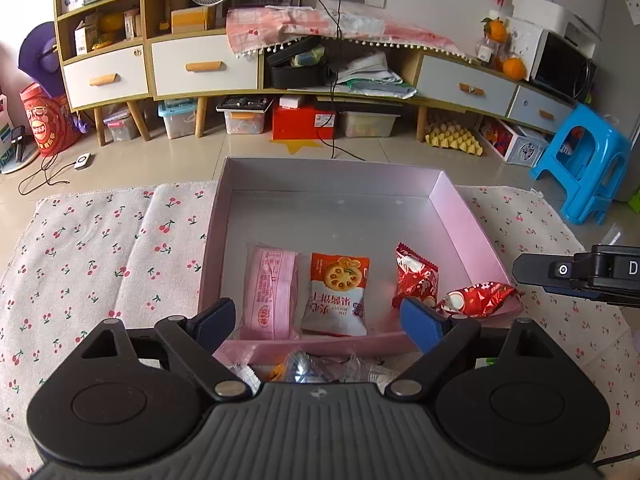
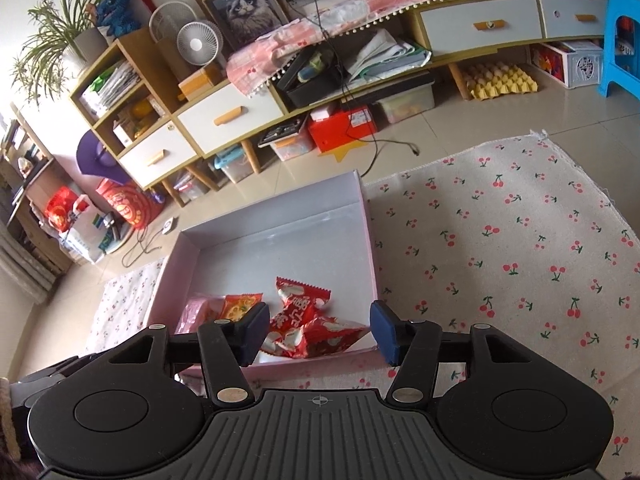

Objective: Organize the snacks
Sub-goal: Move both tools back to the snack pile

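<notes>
A shallow pink box [image 1: 460,216] lies on the cherry-print cloth [image 1: 100,248]. Inside, near its front wall, lie a pink packet [image 1: 272,292], an orange-and-white biscuit packet [image 1: 338,294], a red packet [image 1: 416,276] and a second red packet [image 1: 478,300] at the front right corner. My left gripper [image 1: 318,322] is open and empty, above the box's front wall. Several clear-wrapped snacks [image 1: 312,368] lie on the cloth just under it. My right gripper [image 2: 320,332] is open and empty, straddling the two red packets [image 2: 316,320]; its body shows in the left wrist view [image 1: 580,274].
A long TV cabinet [image 1: 200,68] with drawers and storage bins beneath stands across the tiled floor. A blue plastic stool [image 1: 584,164] stands at the right. Cables [image 1: 44,176] trail on the floor left of the cloth.
</notes>
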{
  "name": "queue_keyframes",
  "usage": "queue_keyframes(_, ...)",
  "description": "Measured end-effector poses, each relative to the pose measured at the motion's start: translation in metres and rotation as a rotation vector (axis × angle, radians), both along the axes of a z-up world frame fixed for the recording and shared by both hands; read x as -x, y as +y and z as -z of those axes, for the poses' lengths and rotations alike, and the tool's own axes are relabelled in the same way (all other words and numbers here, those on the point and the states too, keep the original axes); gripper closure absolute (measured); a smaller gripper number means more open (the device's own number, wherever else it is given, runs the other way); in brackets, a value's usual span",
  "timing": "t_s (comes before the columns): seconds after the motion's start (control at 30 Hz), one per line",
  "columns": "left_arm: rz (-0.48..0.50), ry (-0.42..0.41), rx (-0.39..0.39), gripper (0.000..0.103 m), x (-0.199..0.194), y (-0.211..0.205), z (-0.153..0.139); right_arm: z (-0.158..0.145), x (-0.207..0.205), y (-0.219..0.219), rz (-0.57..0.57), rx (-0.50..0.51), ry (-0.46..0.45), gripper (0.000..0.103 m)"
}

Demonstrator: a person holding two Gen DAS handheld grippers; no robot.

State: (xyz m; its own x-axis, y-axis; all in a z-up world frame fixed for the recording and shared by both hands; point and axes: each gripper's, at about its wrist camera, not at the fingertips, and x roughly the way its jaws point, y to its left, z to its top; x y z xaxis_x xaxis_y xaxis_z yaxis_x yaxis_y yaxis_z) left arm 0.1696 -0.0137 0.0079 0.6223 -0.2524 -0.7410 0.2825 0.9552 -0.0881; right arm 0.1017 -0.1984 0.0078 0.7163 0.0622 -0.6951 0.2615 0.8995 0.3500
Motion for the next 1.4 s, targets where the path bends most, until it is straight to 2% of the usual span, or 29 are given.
queue_keyframes(0.07, 0.006, 0.008, -0.015, 0.010, 0.003, 0.002, -0.002, -0.001, 0.004, 0.003, -0.037, -0.008, 0.017, 0.046)
queue_keyframes(0.13, 0.007, 0.015, -0.032, 0.008, 0.007, 0.005, -0.004, -0.003, 0.009, 0.007, -0.062, 0.013, 0.038, 0.036)
queue_keyframes(0.2, 0.006, 0.021, -0.046, 0.006, 0.011, 0.008, -0.006, -0.003, 0.015, 0.009, -0.077, 0.037, 0.060, 0.030)
queue_keyframes(0.37, 0.001, 0.042, -0.074, 0.002, 0.022, 0.017, -0.006, 0.000, 0.032, 0.013, -0.102, 0.079, 0.133, 0.022)
queue_keyframes(0.53, 0.004, 0.062, -0.061, 0.001, 0.037, 0.025, 0.001, 0.007, 0.047, 0.015, -0.101, 0.084, 0.209, 0.020)
queue_keyframes(0.6, 0.013, 0.077, -0.079, 0.001, 0.037, 0.027, 0.003, 0.008, 0.052, 0.014, -0.095, 0.073, 0.227, 0.020)
queue_keyframes(0.83, 0.039, 0.036, -0.145, 0.001, 0.051, 0.045, 0.014, 0.009, 0.063, 0.016, -0.083, 0.095, 0.250, 0.019)
queue_keyframes(1.0, 0.049, 0.044, -0.159, 0.002, 0.053, 0.061, 0.023, 0.012, 0.063, 0.023, -0.084, 0.094, 0.260, 0.018)
queue_keyframes(1.27, 0.110, 0.050, -0.143, 0.019, 0.059, 0.076, 0.029, 0.013, 0.054, 0.041, -0.125, 0.146, 0.236, 0.018)
queue_keyframes(1.4, 0.163, 0.049, -0.121, 0.041, 0.062, 0.079, 0.030, 0.010, 0.051, 0.053, -0.163, 0.171, 0.198, 0.018)
